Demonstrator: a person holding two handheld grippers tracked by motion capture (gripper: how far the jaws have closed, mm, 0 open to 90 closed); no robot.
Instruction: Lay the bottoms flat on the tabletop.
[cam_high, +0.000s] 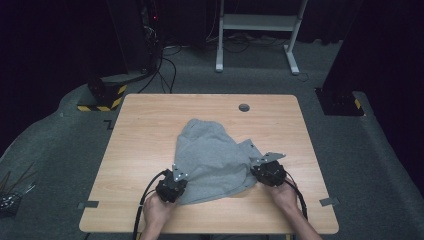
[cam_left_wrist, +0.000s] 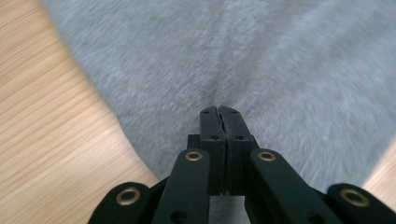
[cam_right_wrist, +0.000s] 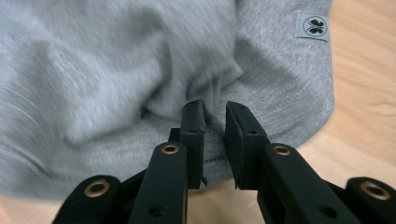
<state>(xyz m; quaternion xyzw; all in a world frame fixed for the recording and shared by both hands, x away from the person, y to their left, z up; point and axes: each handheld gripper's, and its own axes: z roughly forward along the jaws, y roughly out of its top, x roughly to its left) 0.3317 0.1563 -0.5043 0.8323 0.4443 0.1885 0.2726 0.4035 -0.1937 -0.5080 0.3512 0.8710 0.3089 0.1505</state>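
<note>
A crumpled grey garment (cam_high: 212, 155) lies on the wooden table (cam_high: 145, 120), near its middle. My left gripper (cam_high: 177, 176) sits at the garment's near left edge. In the left gripper view this gripper (cam_left_wrist: 218, 111) is shut, and the grey fabric (cam_left_wrist: 280, 56) puckers at its tips. My right gripper (cam_high: 262, 166) is at the garment's near right edge. In the right gripper view its jaws (cam_right_wrist: 215, 106) stand a little apart over the stitched hem of the garment (cam_right_wrist: 93, 70). A small woven label (cam_right_wrist: 313, 26) sits on the fabric beyond them.
A round cable hole (cam_high: 244, 107) is in the table's far edge. Bits of grey tape (cam_high: 88, 204) (cam_high: 326, 201) mark the near corners. A white desk frame (cam_high: 257, 22) and a yellow-and-black striped base (cam_high: 102, 97) stand on the floor beyond the table.
</note>
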